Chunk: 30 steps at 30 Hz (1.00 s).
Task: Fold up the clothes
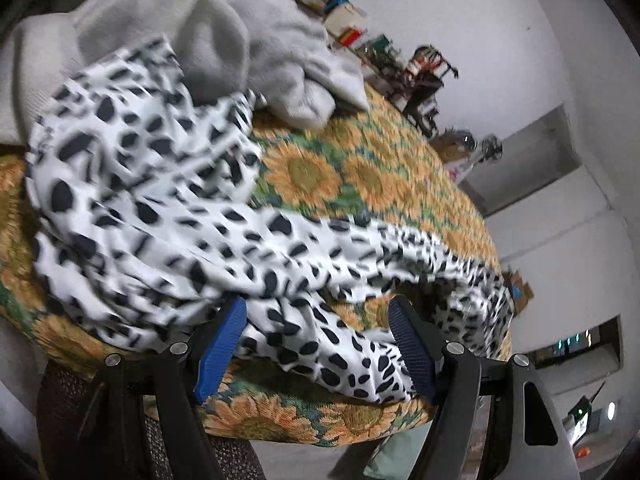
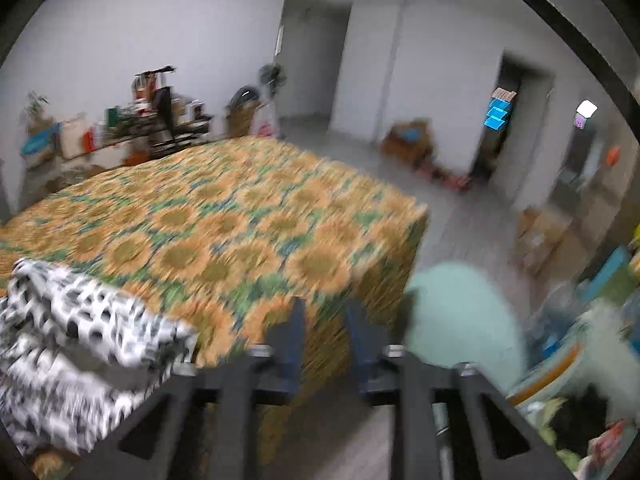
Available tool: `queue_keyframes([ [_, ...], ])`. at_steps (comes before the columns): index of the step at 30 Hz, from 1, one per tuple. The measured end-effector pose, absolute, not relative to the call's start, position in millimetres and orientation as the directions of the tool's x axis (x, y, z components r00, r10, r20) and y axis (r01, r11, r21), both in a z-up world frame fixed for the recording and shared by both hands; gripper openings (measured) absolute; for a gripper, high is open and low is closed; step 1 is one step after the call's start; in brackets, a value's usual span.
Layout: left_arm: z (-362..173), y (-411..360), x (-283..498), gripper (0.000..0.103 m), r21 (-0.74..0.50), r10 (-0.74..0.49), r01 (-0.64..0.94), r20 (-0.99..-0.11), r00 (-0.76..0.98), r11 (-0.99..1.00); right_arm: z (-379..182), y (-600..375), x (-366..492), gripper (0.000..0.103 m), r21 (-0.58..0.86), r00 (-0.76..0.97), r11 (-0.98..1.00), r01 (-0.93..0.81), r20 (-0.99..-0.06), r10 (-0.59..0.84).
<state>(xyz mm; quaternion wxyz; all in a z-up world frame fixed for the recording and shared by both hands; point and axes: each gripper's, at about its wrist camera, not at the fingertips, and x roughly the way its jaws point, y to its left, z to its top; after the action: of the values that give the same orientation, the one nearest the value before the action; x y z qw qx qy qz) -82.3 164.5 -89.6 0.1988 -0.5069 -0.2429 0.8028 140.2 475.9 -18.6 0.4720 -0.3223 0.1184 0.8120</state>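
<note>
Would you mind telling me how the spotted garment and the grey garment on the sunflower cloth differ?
The spotted garment is white with black spots; the grey garment is plain pale grey. The spotted one sprawls along the near edge of the sunflower cloth, partly between the left gripper's open jaws, while the grey one lies further back, away from the gripper. Both are crumpled and unfolded, and the spotted one overlaps the grey.

The spotted garment [image 1: 168,216] is thin, smooth white cloth with black blotches. The grey garment [image 1: 248,36] behind it looks thicker, a soft matt knit. The sunflower cover [image 1: 360,176] on the counter is coarse woven cloth. The left gripper's fingers [image 1: 222,344] carry ribbed blue pads, probably matt plastic.
</note>
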Motion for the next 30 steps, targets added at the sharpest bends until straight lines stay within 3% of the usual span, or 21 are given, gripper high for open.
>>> queue_keyframes([
  [3, -94, 178, -82, 0.074, -0.570, 0.553, -0.080, -0.738, -0.387, -0.818, -19, 456, 123, 0.052, -0.119, -0.435, -0.628, -0.769, -0.622, 0.651],
  [6, -96, 180, -78, 0.074, -0.544, 0.533, -0.091, -0.755, -0.382, -0.834, -23, 426, 84, 0.083, -0.138, -0.562, -0.775, -0.616, -0.613, 0.556],
  [9, -100, 178, -79, 0.074, -0.531, 0.516, -0.076, -0.765, -0.386, -0.844, -38, 389, 38, 0.084, -0.212, -0.623, -0.867, -0.450, -0.621, 0.475],
  [11, -103, 174, -81, 0.074, -0.522, 0.502, -0.060, -0.775, -0.384, -0.851, -51, 369, 9, 0.083, -0.311, -0.629, -0.862, -0.400, -0.591, 0.505],
  [12, -105, 171, -82, 0.074, -0.517, 0.494, -0.049, -0.781, -0.383, -0.855, -57, 361, -4, 0.078, -0.370, -0.622, -0.841, -0.394, -0.567, 0.541],
  [14, -109, 168, -84, 0.074, -0.515, 0.486, -0.029, -0.787, -0.380, -0.857, -66, 354, -21, 0.053, -0.435, -0.611, -0.822, -0.368, -0.553, 0.566],
  [15, -110, 166, -85, 0.074, -0.519, 0.488, -0.022, -0.787, -0.378, -0.854, -71, 354, -27, 0.022, -0.446, -0.603, -0.826, -0.345, -0.569, 0.559],
  [16, -111, 165, -86, 0.074, -0.526, 0.493, -0.016, -0.785, -0.375, -0.851, -75, 355, -33, 0.005, -0.452, -0.593, -0.831, -0.324, -0.588, 0.550],
  [20, -108, 161, -86, 0.074, -0.539, 0.500, -0.009, -0.776, -0.383, -0.843, -63, 387, -25, 0.002, -0.529, -0.516, -0.687, -0.499, -0.455, 0.726],
  [24, -105, 161, -87, 0.074, -0.554, 0.505, 0.004, -0.762, -0.405, -0.833, -28, 465, 21, 0.003, -0.351, -0.364, -0.554, -0.755, -0.478, 0.799],
  [26, -104, 161, -88, 0.074, -0.565, 0.511, 0.011, -0.754, -0.413, -0.825, -24, 485, 47, 0.009, -0.310, -0.291, -0.477, -0.822, -0.491, 0.821],
  [27, -104, 163, -88, 0.074, -0.571, 0.515, 0.014, -0.750, -0.415, -0.821, -24, 488, 57, 0.017, -0.292, -0.273, -0.459, -0.839, -0.504, 0.819],
  [28, -104, 164, -88, 0.074, -0.575, 0.518, 0.013, -0.747, -0.416, -0.818, -26, 490, 67, 0.043, -0.275, -0.259, -0.446, -0.852, -0.519, 0.815],
  [30, -103, 170, -88, 0.074, -0.565, 0.512, 0.005, -0.751, -0.417, -0.825, -29, 482, 82, 0.064, -0.275, -0.261, -0.448, -0.851, -0.518, 0.815],
])
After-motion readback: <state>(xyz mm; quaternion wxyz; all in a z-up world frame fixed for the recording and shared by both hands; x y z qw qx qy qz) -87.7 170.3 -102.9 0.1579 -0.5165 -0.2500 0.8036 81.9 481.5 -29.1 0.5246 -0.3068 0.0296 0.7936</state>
